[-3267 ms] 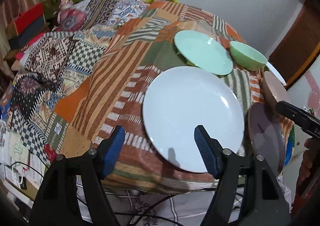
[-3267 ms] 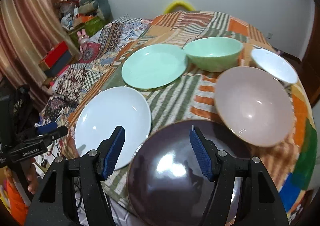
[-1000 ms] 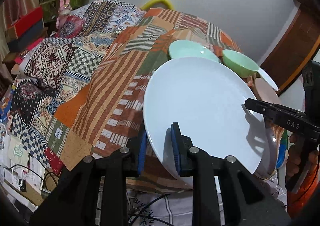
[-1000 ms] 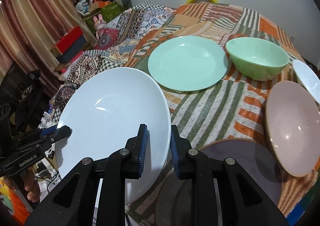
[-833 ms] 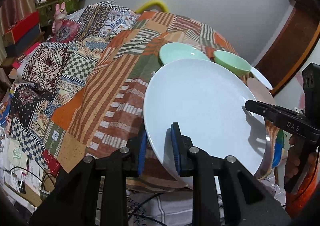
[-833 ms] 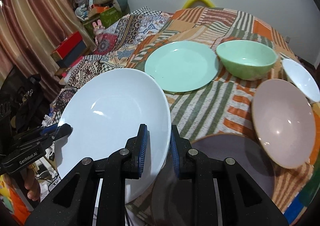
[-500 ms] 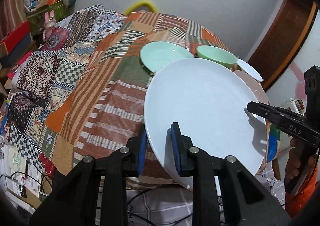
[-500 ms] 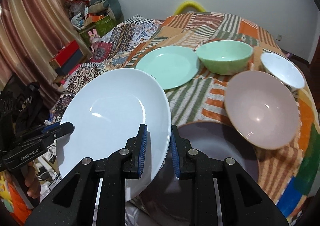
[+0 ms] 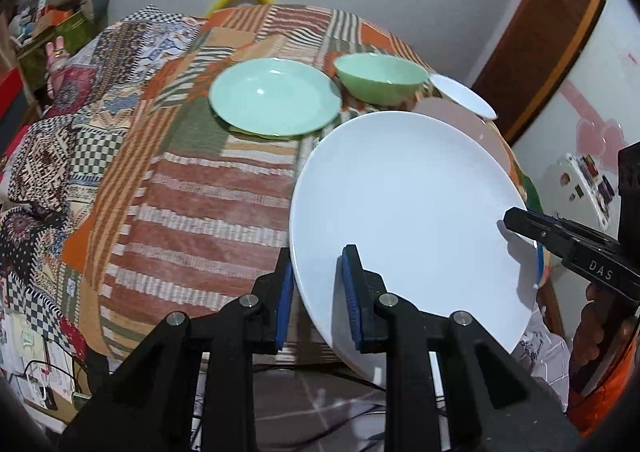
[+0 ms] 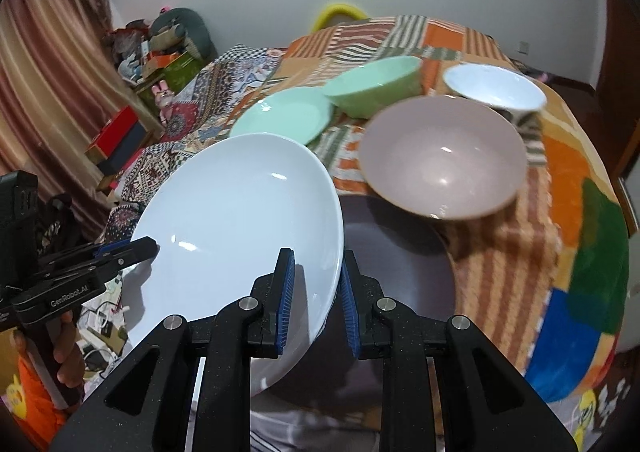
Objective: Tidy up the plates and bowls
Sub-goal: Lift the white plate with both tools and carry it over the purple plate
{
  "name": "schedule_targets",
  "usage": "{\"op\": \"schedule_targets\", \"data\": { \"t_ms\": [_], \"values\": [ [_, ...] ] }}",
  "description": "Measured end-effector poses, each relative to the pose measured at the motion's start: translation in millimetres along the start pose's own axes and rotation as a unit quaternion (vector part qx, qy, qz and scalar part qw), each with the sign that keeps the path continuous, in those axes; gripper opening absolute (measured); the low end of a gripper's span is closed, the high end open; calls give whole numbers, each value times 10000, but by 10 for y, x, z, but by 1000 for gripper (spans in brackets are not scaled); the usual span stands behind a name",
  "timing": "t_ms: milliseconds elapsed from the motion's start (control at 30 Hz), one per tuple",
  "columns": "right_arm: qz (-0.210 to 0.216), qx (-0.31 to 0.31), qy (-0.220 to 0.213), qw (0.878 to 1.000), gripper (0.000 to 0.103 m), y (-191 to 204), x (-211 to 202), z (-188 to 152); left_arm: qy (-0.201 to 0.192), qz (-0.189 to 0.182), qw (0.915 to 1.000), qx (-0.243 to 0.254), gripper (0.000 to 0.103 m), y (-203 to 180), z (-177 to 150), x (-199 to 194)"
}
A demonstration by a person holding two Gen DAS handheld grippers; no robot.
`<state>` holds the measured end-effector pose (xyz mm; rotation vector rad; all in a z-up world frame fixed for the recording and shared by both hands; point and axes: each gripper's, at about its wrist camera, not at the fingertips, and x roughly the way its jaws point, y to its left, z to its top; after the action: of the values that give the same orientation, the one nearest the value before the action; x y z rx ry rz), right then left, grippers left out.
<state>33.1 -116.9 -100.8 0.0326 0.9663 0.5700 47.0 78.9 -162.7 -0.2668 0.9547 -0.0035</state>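
Observation:
A large white plate [image 9: 408, 208] is held in the air between both grippers, tilted, above the table's near edge. My left gripper [image 9: 316, 300] is shut on its near rim. My right gripper [image 10: 316, 300] is shut on the opposite rim of the white plate [image 10: 236, 228]. Under it in the right wrist view lies a dark purple plate [image 10: 396, 272]. A pink bowl [image 10: 444, 156], a green bowl [image 10: 376, 90], a green plate [image 10: 282, 120] and a small white bowl [image 10: 494, 92] sit on the patchwork tablecloth [image 10: 568, 212] further back.
The green plate [image 9: 276, 100], green bowl [image 9: 380, 76] and small white bowl [image 9: 460, 102] show at the far side in the left wrist view. Patterned fabric [image 9: 60, 140] drapes left of the table. A wooden door frame [image 9: 548, 36] stands at the right.
Both grippers closed on the white plate and lifted it off the cloth. Over the last second it has moved to the right, over the dark purple plate.

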Motion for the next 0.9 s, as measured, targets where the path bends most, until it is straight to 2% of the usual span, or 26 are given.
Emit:
{"op": "schedule_targets", "data": {
  "t_ms": [400, 900],
  "values": [
    [-205, 416, 14, 9989, 22, -311, -146, -237, 411, -66, 9983, 405, 23, -354, -28, 282],
    [-158, 825, 262, 9961, 24, -512, -48, -428, 817, 40, 9949, 591, 23, -466, -98, 567]
  ]
}}
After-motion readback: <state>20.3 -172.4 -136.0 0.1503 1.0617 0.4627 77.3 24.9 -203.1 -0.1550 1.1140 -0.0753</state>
